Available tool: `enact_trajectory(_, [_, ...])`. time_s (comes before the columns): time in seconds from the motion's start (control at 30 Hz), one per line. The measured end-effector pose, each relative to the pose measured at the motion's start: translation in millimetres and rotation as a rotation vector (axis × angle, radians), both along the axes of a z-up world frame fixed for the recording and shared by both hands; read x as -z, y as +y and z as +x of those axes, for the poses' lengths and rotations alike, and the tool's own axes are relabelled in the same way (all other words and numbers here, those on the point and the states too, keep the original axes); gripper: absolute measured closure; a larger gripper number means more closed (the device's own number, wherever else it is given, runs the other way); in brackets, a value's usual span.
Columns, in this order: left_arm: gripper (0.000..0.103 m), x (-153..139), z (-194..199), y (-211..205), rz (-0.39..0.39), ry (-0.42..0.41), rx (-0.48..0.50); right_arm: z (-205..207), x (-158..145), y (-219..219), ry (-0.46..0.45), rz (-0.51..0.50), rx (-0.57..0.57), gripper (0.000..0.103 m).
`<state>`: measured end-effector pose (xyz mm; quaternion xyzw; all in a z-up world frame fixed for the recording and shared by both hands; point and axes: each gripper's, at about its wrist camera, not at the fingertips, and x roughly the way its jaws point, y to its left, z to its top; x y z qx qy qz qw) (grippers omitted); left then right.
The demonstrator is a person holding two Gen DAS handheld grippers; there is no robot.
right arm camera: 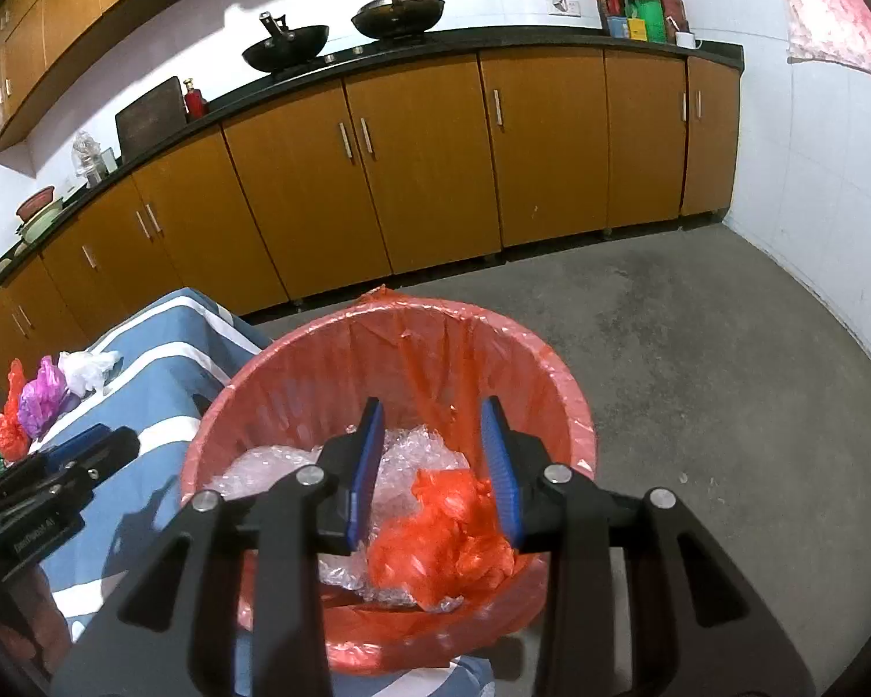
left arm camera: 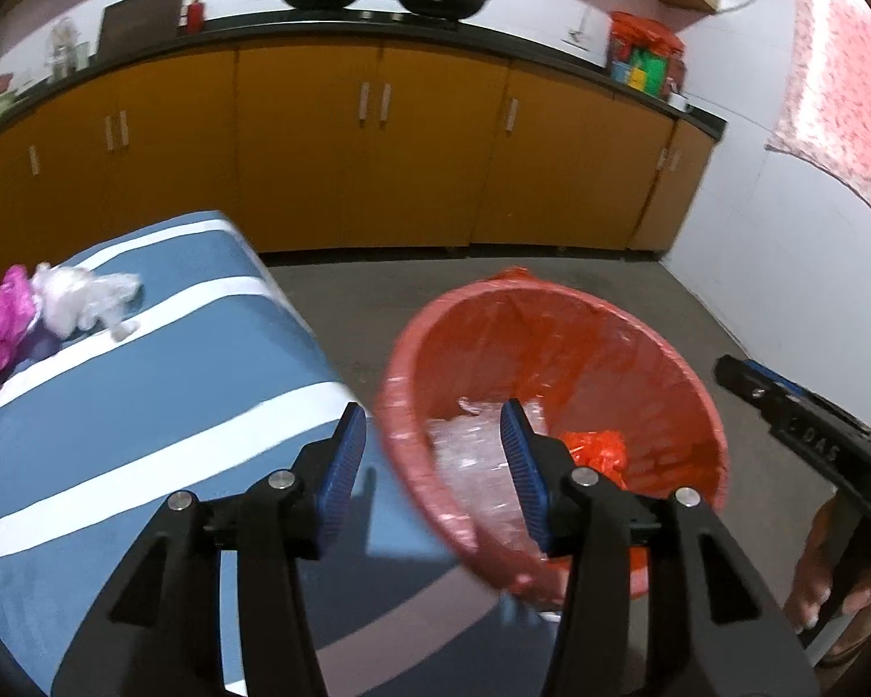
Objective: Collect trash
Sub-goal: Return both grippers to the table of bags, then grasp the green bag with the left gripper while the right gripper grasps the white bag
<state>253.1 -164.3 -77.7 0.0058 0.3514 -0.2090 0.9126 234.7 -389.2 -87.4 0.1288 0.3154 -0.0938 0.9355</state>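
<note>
On the striped blue table (right arm camera: 162, 435), far left: crumpled red bag (right arm camera: 10, 418), magenta bag (right arm camera: 43, 392), white bag (right arm camera: 90, 369), bunched together, thin and wrinkled. Left gripper (left arm camera: 432, 453) spread wide, empty, straddling table edge and bin rim. Beside the table, red-lined bin (right arm camera: 575, 424) on the floor, holding clear crinkled plastic (right arm camera: 412, 447) and a scrunched orange-red bag (right arm camera: 441, 528). Right gripper (right arm camera: 432, 464) apart, empty, over the bin.
</note>
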Motion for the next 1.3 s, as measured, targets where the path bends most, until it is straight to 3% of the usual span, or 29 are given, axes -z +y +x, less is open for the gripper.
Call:
enact_trajectory(0.17, [0.049, -0.1, -2.9, 36.9, 0.002, -0.005, -0.069, 4.9, -9.5, 24.3, -0.015, -0.031, -0.053, 0.067])
enact_trajectory(0.4, [0.040, -8.3, -15.1, 114.6, 0.023, -0.060, -0.211, 22.9, -24.0, 96.3, -0.033, -0.048, -0.227, 0.052])
enact_trajectory(0.67, [0.028, -15.1, -32.9, 229.3, 0.161, -0.161, -0.456, 63.2, -20.5, 203.1, -0.014, -0.026, -0.428, 0.044])
enact_trajectory(0.83, [0.024, -14.3, -25.6, 312.2, 0.191, -0.163, -0.653, 100.9, -14.5, 271.4, -0.003, -0.043, -0.521, 0.044])
enact_trajectory(1.03, [0.019, -8.0, -11.2, 378.8, 0.201, -0.139, -0.803, 153.2, -8.3, 320.4, 0.018, -0.046, -0.539, 0.045])
enact_trajectory(1.1, [0.013, -5.6, -5.1, 396.3, 0.196, -0.128, -0.839, 167.2, -7.8, 326.2, 0.023, -0.034, -0.527, 0.045])
enact_trajectory(1.3, [0.012, 1.8, 13.5, 425.4, 0.147, -0.073, -0.867, 216.0, -4.5, 351.7, 0.045, -0.019, -0.513, 0.045])
